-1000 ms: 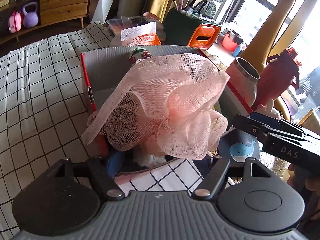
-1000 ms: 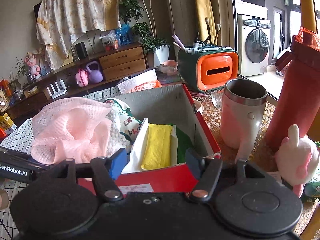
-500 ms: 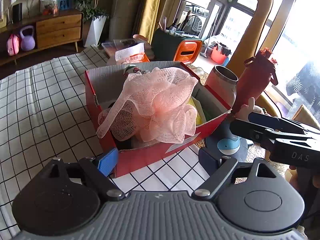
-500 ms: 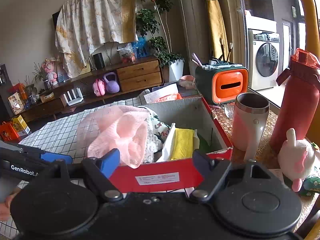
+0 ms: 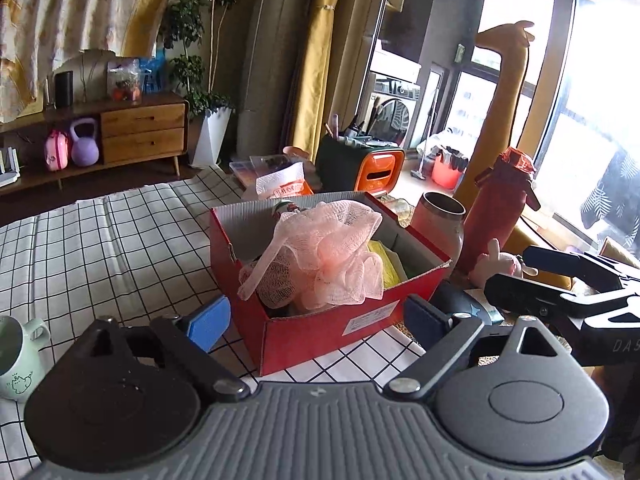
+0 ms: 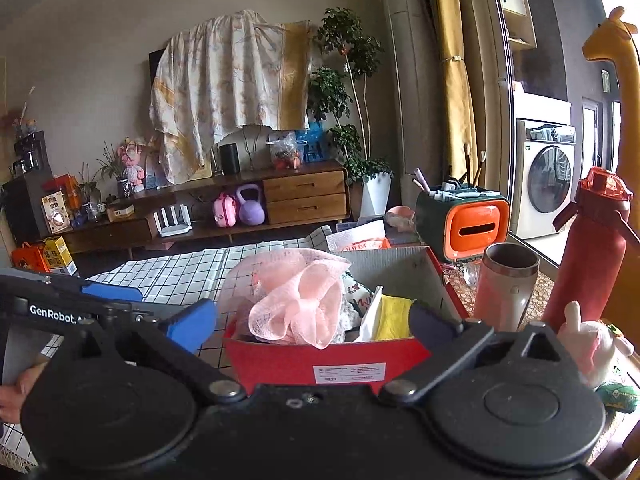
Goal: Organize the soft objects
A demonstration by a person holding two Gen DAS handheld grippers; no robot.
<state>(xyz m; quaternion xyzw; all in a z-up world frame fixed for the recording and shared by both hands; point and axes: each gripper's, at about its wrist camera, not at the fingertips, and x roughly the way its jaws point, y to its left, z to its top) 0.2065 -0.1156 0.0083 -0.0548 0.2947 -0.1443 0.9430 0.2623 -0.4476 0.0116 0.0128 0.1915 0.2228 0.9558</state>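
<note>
Flanking red box (image 5: 320, 332) — tumbler (image 5: 438, 220), bottle (image 5: 500, 208) | both hand-held grippers just opened wide, empty

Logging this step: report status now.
Left gripper and right gripper open, jaws just widened, nothing between them. Pink mesh bath pouf sits in red cardboard box. Nothing in the way.

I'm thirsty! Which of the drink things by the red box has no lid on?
The pink steel tumbler beside the red box: its round mouth is open. The tall red bottle next to it has its cap on.
</note>
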